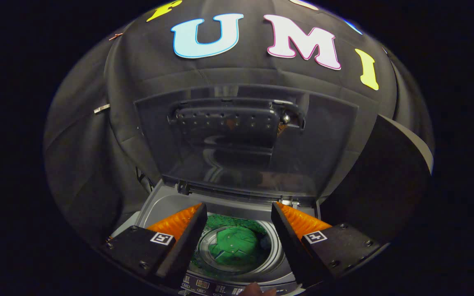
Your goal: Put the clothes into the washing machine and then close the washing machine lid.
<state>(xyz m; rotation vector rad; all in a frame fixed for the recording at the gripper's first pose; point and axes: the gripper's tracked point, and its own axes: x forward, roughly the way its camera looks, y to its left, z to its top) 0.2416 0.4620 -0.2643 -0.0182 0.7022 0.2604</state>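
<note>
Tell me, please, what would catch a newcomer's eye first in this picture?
First, the bright green garment lying down in the round drum of the grey top-loading washing machine, seen between the fingers of the open gripper, which holds nothing. Next, the large see-through smoky lid standing upright beyond the fingers, against the black cloth wall.

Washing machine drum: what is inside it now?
Inside the washing machine drum lies a green garment, seen between the open fingers of the hand-held gripper. The garment covers the drum's bottom, so anything beneath it is hidden. The lid stands open behind.
</note>
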